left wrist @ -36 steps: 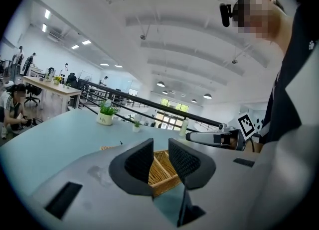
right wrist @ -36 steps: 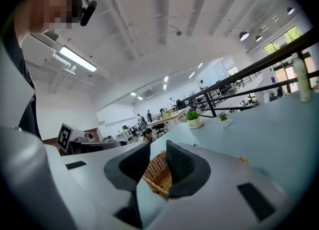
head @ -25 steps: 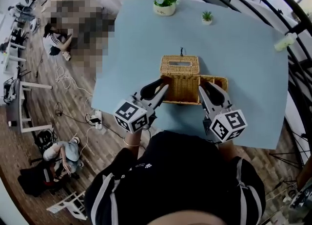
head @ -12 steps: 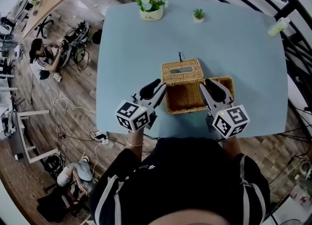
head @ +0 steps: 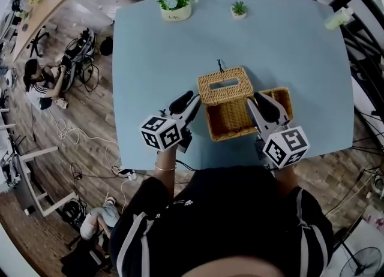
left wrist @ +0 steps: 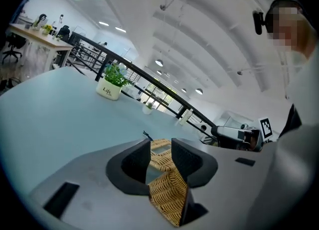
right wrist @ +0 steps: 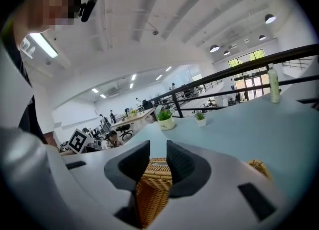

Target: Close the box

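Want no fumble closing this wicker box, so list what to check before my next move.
1. The slotted lid is open, at the far side of the wicker box: ok.
2. The left claw is free: ok. Its jaws have just been opening, and wicker shows only beyond the gap.
3. The right claw is open and grips nothing: ok.
4. Box interior free of things: cannot tell, since the right claw covers part of it.
5. The potted plant stands well away on the table: ok.
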Demonstrator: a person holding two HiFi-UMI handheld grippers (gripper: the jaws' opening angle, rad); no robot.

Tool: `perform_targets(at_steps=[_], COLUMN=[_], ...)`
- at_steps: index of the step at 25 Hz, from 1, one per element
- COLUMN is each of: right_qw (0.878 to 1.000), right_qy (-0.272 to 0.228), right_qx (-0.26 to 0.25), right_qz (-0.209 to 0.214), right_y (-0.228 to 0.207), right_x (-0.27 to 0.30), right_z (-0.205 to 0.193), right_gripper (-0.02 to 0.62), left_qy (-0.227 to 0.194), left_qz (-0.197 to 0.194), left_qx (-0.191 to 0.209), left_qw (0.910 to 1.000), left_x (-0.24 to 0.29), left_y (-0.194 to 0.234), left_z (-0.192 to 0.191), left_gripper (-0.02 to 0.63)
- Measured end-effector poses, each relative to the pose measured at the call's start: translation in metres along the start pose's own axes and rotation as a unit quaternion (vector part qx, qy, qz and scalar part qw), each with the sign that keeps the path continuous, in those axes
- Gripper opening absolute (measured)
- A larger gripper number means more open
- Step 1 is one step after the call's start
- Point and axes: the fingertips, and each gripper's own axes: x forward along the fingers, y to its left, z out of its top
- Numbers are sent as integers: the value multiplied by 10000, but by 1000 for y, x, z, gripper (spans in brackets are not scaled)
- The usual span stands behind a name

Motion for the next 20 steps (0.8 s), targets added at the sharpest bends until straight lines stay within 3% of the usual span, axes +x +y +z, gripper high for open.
perform_targets(at_steps=[8, 13, 20], right_qw=[9994, 9985, 9971], right_qy=[55, 15, -104], right_qx=[124, 221, 364], right_qz=[-319, -509, -658], right_y=[0, -5, -13], right_x=[-3, -7, -13], right_z=[-6, -6, -5], right_gripper=[104, 103, 103], left_qy=[281, 319, 223], left_qz=[-100, -399, -537], left_qx=[-877, -1584, -2145], left_qw=[9957, 9861, 9750], left_x=[16, 28, 42], left_y=[35, 40, 49], left_z=[-20, -28, -32], left_gripper=[138, 172, 190])
